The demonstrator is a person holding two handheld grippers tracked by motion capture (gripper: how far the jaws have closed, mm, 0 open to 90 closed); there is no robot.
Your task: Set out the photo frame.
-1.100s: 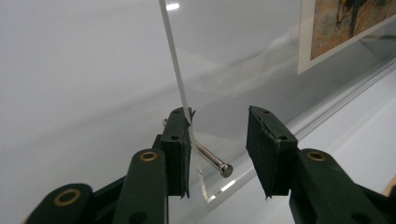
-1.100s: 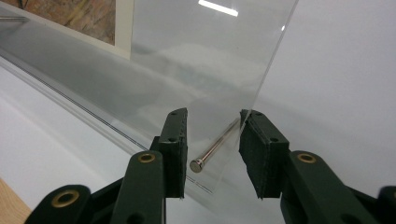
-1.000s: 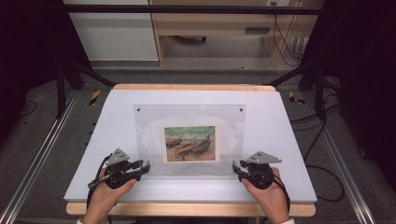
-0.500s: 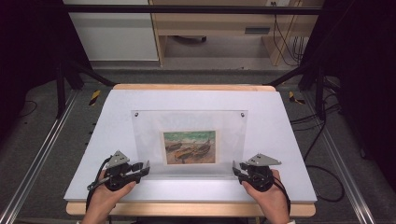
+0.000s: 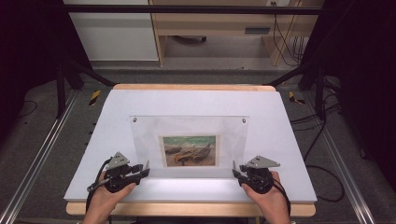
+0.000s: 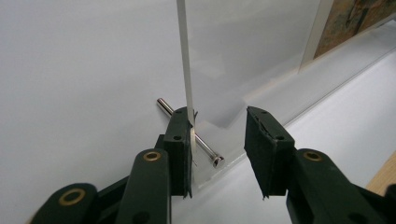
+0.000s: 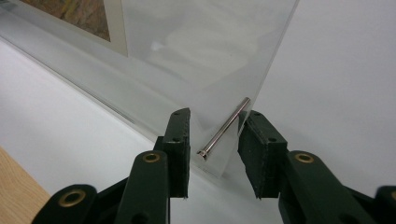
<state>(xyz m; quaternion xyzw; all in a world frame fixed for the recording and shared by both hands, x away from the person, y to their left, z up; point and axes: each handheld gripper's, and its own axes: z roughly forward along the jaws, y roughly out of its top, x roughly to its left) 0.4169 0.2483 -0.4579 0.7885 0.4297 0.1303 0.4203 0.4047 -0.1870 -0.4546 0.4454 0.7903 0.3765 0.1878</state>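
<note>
A clear acrylic picture frame (image 5: 144, 140) stands tilted up on the white table (image 5: 187, 100), with a painted print (image 5: 190, 150) of boats in its middle. My left gripper (image 5: 145, 169) is at its lower left corner and my right gripper (image 5: 236, 171) at its lower right corner. In the left gripper view the panel's edge (image 6: 184, 56) rises against the left pad of my gripper (image 6: 218, 126), and a steel pin (image 6: 210, 154) crosses the gap; the other pad is clear of both. In the right gripper view the panel (image 7: 210, 46) and its pin (image 7: 224, 128) sit between the open jaws of my gripper (image 7: 215, 126).
The table's wooden front edge (image 5: 187, 209) runs just under the person's hands. Two small screws (image 5: 135, 120) mark the frame's top corners. Metal rails (image 5: 42, 154) flank the table, and cables (image 5: 317, 140) lie on the floor at the right.
The frame has tipped up from lying back, and its print now looks larger and lower in the high view. Both hands have stayed where they were.
</note>
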